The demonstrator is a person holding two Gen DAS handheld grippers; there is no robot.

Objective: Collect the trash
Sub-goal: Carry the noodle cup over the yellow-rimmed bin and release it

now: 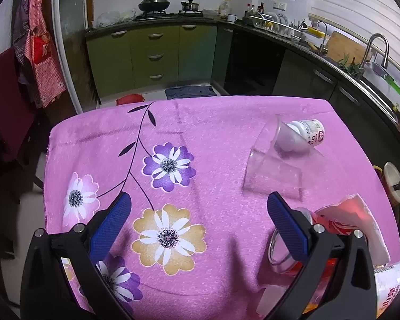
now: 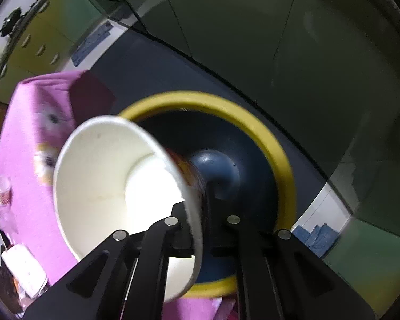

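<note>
Right gripper (image 2: 197,200) seen clamped on rim of white paper cup (image 2: 114,186), held tilted above blue bin with yellow rim (image 2: 266,138) beside pink-clothed table (image 2: 21,138). Left gripper (image 1: 197,213) held spread wide, nothing between fingers, above floral tablecloth (image 1: 200,138). Clear plastic cup (image 1: 274,170) and small white bottle (image 1: 309,132) lying far right; red can (image 1: 282,250) near right.

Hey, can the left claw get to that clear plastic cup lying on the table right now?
Probably yes. The left claw is open and empty, and the clear cup lies just ahead to its right with only bare pink cloth between.
</note>
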